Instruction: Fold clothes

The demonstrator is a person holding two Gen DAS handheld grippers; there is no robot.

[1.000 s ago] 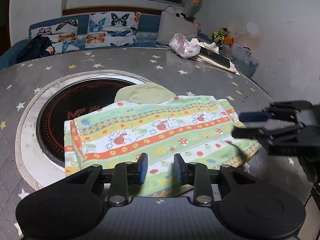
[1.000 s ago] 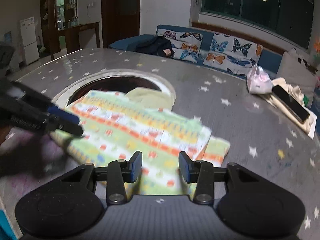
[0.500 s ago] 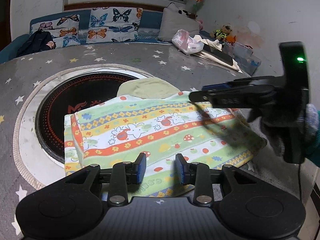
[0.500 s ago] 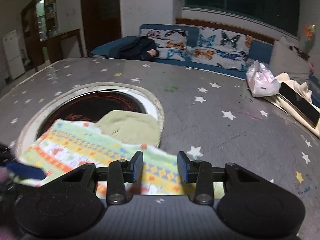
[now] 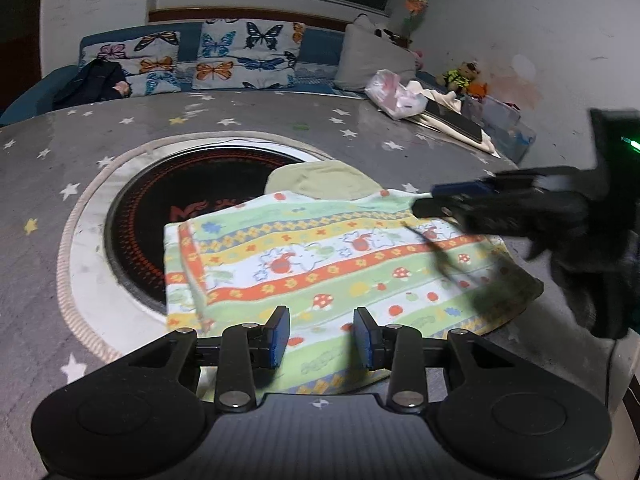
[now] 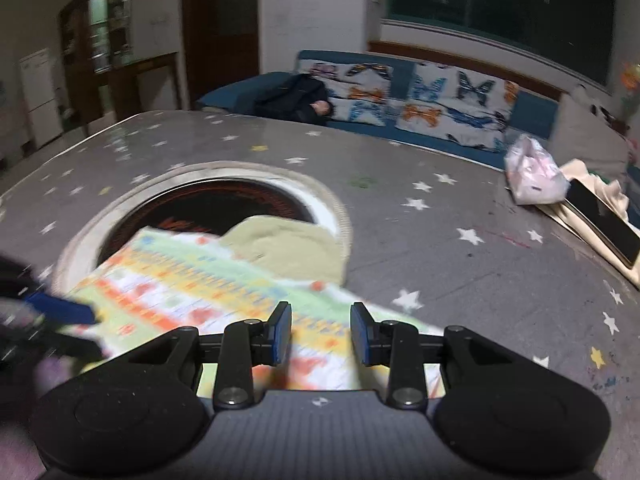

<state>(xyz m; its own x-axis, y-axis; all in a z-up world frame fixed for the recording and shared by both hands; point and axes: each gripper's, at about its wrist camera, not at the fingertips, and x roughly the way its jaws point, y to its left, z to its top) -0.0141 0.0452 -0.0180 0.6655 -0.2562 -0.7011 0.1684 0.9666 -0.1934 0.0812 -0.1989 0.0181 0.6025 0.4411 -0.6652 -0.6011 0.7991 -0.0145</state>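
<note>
Clothes (image 5: 336, 268) beneath both downward-tilted, parted grippers

Grey star-print table (image 5: 248, 120) with round black inset (image 5: 192, 216) at centre.

Lying on it: folded striped cloth (image 5: 340, 264), covering near right edge of inset; plain pale-green cloth (image 5: 320, 180) just behind, partly under striped cloth, overlapping inset rim. Well right of inset, at far table edge: pink plastic bag (image 5: 394, 94), cream fabric (image 6: 588, 184) with dark phone (image 6: 604, 222) on top.

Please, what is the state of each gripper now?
Left gripper: opening, holding nothing, over the cloth.
Right gripper: open, holding nothing.
</note>
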